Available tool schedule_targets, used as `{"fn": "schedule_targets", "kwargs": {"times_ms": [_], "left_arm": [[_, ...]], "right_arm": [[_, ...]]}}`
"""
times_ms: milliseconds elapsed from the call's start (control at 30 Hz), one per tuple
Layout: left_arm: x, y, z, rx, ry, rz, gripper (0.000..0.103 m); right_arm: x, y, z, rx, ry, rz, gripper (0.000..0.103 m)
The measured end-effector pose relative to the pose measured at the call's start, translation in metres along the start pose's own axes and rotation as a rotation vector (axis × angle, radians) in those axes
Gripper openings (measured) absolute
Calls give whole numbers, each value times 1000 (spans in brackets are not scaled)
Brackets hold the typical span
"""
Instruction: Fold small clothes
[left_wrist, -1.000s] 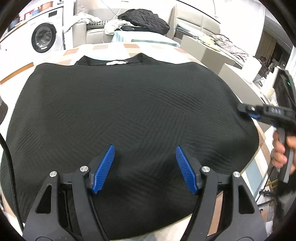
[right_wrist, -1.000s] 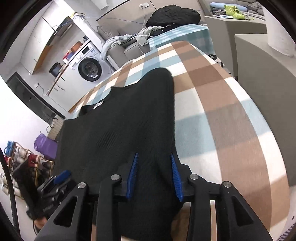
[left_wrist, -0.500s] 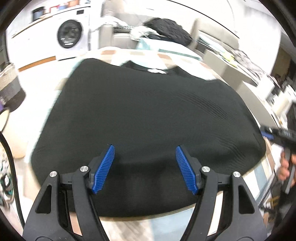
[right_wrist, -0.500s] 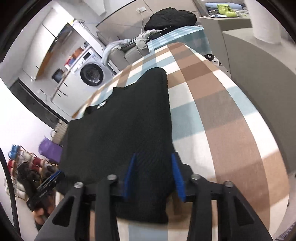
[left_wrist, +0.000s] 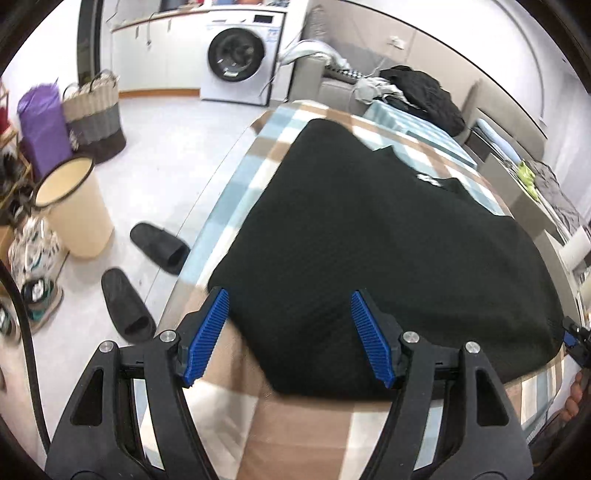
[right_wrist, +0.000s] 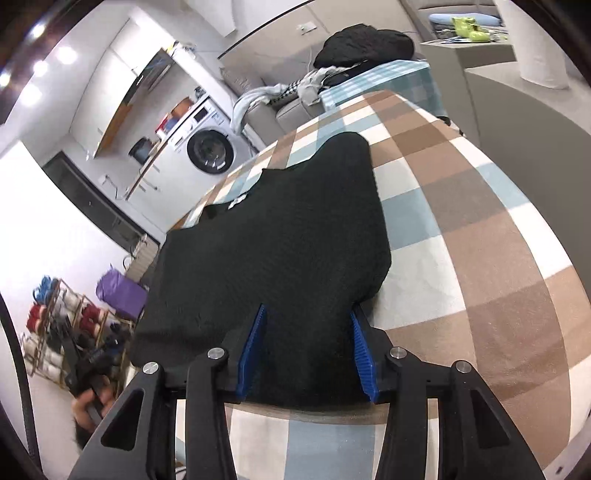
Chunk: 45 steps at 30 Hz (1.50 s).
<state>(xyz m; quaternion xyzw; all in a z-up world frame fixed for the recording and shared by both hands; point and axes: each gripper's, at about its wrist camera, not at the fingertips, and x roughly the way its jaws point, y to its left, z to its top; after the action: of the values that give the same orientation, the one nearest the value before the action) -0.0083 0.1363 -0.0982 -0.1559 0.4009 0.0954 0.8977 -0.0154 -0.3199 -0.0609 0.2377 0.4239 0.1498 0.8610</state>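
Lying flat, the black garment (right_wrist: 280, 258) sits under both parted hand-held grippers (left_wrist: 290, 332).

Both grippers, left gripper (left_wrist: 290, 334) and right gripper (right_wrist: 306, 350): black skeleton frames, silver screws, ribbed blue pads (left_wrist: 207, 334), black cable (left_wrist: 22, 332) trailing left.

1. the garment (left_wrist: 369, 236) is black with a fine ribbed weave and a small white label (left_wrist: 428, 180) at the neck.
2. the bench cloth (right_wrist: 461, 229) is checked in brown, pale blue and white.
3. the left gripper (left_wrist: 290, 328) and right gripper (right_wrist: 308, 350) are black, with ridged blue pads.
4. the washing machine (left_wrist: 240, 55) is white with a dark door.
5. the bin (left_wrist: 74, 206) is cream with a black rim.
6. the 2 slippers (left_wrist: 127, 302) are black.
7. the bag (left_wrist: 42, 125) is purple.
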Motion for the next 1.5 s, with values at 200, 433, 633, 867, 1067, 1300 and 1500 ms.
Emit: {"fn": "schedule_targets", "kwargs": {"times_ms": [200,433,633,867,1067,1300,1500], "left_arm": [[13,18,-14,-88,77,-47,66],[17,10,-22,-124,79,-151,25],[13,-3,-21,-99,45,-138,10],[-3,-19,-34,-18,54,-127,11],[-23,-16,-28,9,33,-53,25],[-48,-24,-13,62,-39,-56,48],[-37,-60,-3,135,-42,-130,61]], "right_arm": [[2,2,-4,-8,6,-12,46],[15,8,3,-53,17,-66,20],[16,15,16,-116,0,-179,7],[10,-3,17,-80,26,-208,12],[-12,14,23,-156,-33,-285,36],[-13,52,21,-237,-46,-264,47],[41,87,13,-310,31,-214,58]]}}
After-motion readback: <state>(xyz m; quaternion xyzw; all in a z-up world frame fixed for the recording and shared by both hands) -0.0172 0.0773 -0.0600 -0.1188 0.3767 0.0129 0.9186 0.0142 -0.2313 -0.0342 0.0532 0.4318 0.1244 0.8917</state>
